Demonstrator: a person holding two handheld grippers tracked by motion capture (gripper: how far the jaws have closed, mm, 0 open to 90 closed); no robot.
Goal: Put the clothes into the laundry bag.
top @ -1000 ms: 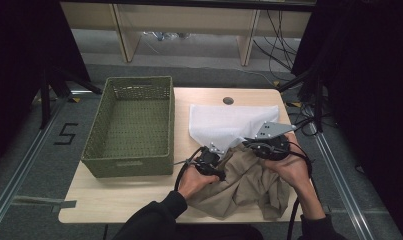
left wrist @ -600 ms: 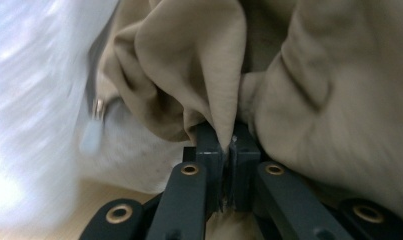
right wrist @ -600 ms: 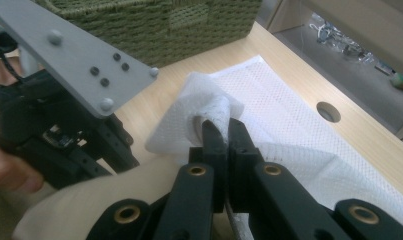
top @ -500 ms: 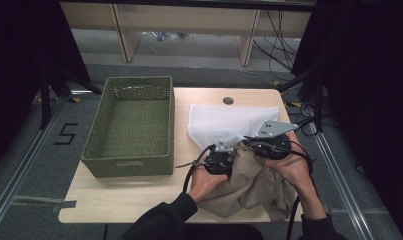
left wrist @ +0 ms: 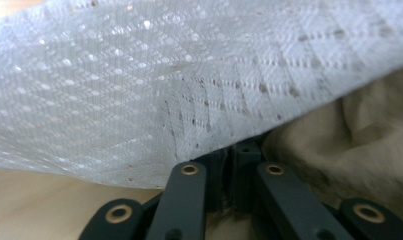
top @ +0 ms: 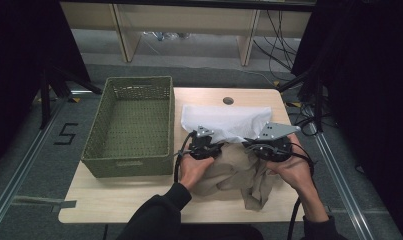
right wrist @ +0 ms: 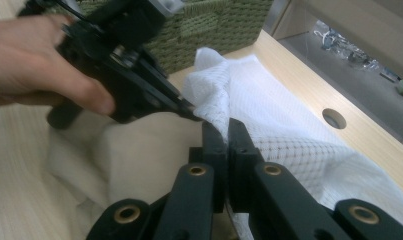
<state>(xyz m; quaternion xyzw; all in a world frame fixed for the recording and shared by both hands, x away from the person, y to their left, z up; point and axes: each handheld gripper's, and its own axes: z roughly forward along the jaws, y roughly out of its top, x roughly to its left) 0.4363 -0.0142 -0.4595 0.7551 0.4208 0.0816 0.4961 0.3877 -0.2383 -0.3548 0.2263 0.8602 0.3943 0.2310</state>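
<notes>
Grippers pinch the white mesh cloth (top: 224,122): we see our left gripper (top: 209,146) just closing on its edge, our right gripper (top: 263,146) clamped at three o'clock.

Left gripper (left wrist: 234,172): its two black jaws rise from the bottom edge and stand together, having just been closing, with the lower edge of the white mesh cloth (left wrist: 189,85) nipped between their tips. The cloth spans the upper frame, its weave dotted with small holes, and hangs slanting down towards the left. A beige cloth (left wrist: 359,145), crumpled, lies at right, just behind the jaws. Pale wooden worktop (left wrist: 49,200) shows at lower left
</notes>
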